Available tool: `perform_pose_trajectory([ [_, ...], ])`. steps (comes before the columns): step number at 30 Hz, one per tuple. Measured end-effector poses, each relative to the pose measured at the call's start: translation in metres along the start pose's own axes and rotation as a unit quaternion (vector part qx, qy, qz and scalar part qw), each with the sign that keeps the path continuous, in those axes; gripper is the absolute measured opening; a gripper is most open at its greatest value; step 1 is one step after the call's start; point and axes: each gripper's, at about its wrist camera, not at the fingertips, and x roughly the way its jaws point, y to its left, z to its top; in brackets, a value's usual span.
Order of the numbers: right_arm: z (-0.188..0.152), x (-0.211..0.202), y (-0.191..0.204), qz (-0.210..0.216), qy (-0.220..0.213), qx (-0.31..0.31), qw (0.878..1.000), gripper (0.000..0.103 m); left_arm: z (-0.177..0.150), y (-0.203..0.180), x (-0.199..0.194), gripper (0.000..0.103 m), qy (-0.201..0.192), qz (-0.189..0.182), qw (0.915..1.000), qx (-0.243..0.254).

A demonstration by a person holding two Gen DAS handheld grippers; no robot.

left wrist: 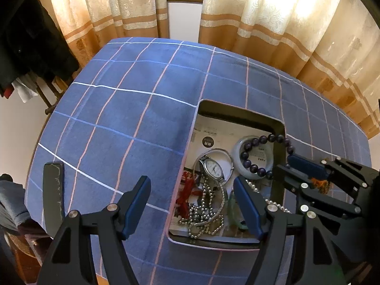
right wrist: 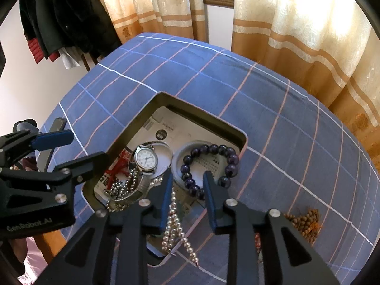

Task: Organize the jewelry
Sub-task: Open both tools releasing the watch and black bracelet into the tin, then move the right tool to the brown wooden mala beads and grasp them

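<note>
Most of the jewelry is already sitting in the dark tray (right wrist: 133,128) on the blue checked tablecloth (left wrist: 118,109), so the sorting is looking well along but not finished

Going left to right in the right wrist view: the left gripper (right wrist: 71,148) is hanging at the tray's left edge with its jaws spread wide and nothing in them. Inside the tray, a red cord piece (right wrist: 116,168) is lying at the left, then a silver ball chain (right wrist: 121,190) tangled up against the wristwatch (right wrist: 146,160). Right of that, a pale jade bangle (right wrist: 180,156) is lying flat with the purple bead bracelet (right wrist: 213,166) draped over it and partly over the tray's right rim. The right gripper (right wrist: 187,179) is hovering just above that bracelet, jaws fairly wide, gripping nothing yet. A pearl strand (right wrist: 175,225) is trailing out over the near rim onto the cloth, and a heap of brown wooden beads (right wrist: 304,223) is lying outside, near right

So what's probably left: the brown beads, plus tucking in the pearls and that purple bracelet
</note>
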Motion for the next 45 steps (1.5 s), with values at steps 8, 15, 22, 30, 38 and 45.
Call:
perform_pose_trajectory([
  [8,-0.004,-0.001,0.0,0.001,-0.001,0.009,1.0,0.05,-0.003,0.001,0.004,0.072,0.009,0.007,0.9999,0.004],
  [15,-0.008,-0.001,-0.004,-0.004,0.001,0.021,1.0,0.062,-0.005,0.002,0.005,0.072,0.015,0.016,0.9997,0.004],
  [22,-0.014,-0.004,-0.004,-0.001,0.002,0.028,1.0,0.07,-0.011,0.005,0.008,0.072,0.02,0.022,0.9995,0.006],
  [30,-0.023,-0.017,-0.02,-0.009,-0.011,0.051,0.999,0.074,-0.013,-0.005,0.007,0.072,0.015,0.02,0.9996,0.011],
  [38,-0.032,-0.026,-0.036,-0.018,-0.012,0.066,0.998,0.074,-0.013,-0.018,0.008,0.072,0.019,0.009,0.9997,0.008],
  [45,-0.043,-0.034,-0.05,-0.027,-0.016,0.072,0.997,0.074,-0.016,-0.027,0.005,0.072,0.015,0.01,0.9998,0.01],
])
